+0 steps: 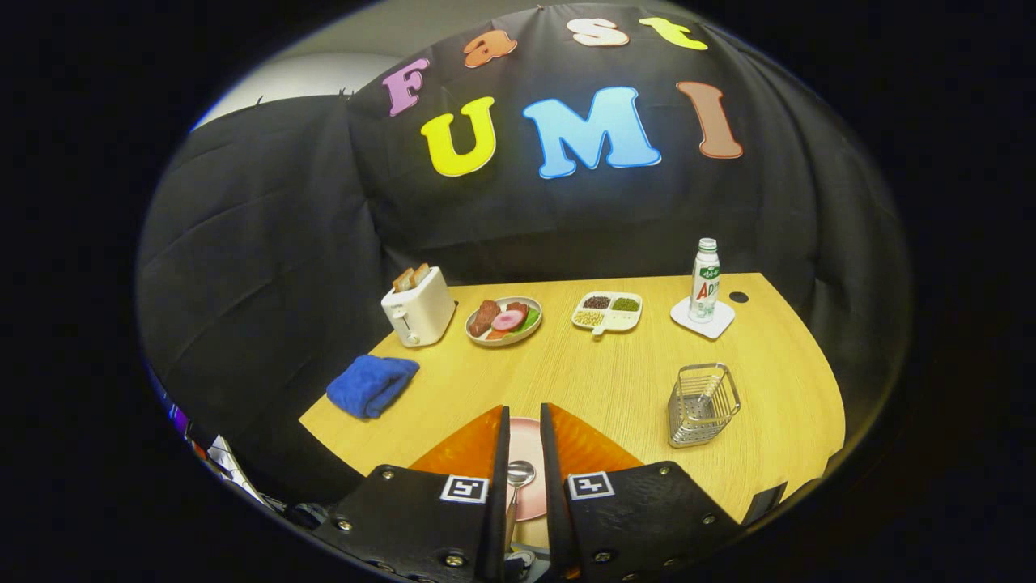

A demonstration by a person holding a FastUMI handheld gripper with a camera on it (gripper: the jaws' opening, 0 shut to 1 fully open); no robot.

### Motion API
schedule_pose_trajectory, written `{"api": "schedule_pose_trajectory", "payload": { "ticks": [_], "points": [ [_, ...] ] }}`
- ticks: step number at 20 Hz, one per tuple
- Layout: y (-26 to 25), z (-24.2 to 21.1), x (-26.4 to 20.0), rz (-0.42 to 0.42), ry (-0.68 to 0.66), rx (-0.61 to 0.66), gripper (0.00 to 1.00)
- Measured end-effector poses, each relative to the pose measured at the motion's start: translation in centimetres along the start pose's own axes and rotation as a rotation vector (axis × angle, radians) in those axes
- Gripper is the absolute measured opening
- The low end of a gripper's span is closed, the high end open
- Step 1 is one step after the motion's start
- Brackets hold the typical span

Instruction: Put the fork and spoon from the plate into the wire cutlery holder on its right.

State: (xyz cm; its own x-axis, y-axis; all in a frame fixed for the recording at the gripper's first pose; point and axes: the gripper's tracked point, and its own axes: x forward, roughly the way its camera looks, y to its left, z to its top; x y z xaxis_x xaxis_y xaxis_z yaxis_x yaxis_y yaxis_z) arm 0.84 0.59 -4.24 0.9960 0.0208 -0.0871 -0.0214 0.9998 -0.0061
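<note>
Wooden tabletop (pixel 615 380) fronts black cloth. From the gripper view, the gripper (pixel 524 453) has its jaws narrowly parted around the spoon (pixel 518 478), handle running back along them, over the pink plate (pixel 526 441) (contact unclear). Wire cutlery holder (pixel 702 405) stands ahead-right.

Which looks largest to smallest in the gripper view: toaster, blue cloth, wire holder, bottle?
1. Blue cloth
2-3. Toaster and wire holder: look alike, not ranked
4. Bottle
The cloth and holder lie nearer, so true sizes are unsure. The gripper has the spoon between its fingers.
</note>
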Motion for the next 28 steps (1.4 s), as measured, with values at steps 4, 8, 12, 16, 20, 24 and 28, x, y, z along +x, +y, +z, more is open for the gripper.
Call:
{"api": "schedule_pose_trajectory", "payload": {
  "ticks": [4, 8, 12, 16, 20, 24, 28],
  "points": [
    [0.6, -3.9, 1.2, 0.018, 0.090, -0.006, 0.21],
    [1.3, -8.4, 1.7, 0.037, 0.202, -0.019, 0.21],
    [2.1, -12.3, 1.8, 0.053, 0.296, -0.009, 0.21],
    [2.0, -15.8, 1.7, 0.043, 0.390, 0.002, 0.22],
    [1.7, -18.1, 1.7, 0.024, 0.453, 0.018, 0.23],
    [1.8, -19.5, 2.1, 0.016, 0.500, 0.033, 0.23],
    [2.0, -20.2, 2.4, 0.010, 0.532, 0.036, 0.23]
  ]
}}
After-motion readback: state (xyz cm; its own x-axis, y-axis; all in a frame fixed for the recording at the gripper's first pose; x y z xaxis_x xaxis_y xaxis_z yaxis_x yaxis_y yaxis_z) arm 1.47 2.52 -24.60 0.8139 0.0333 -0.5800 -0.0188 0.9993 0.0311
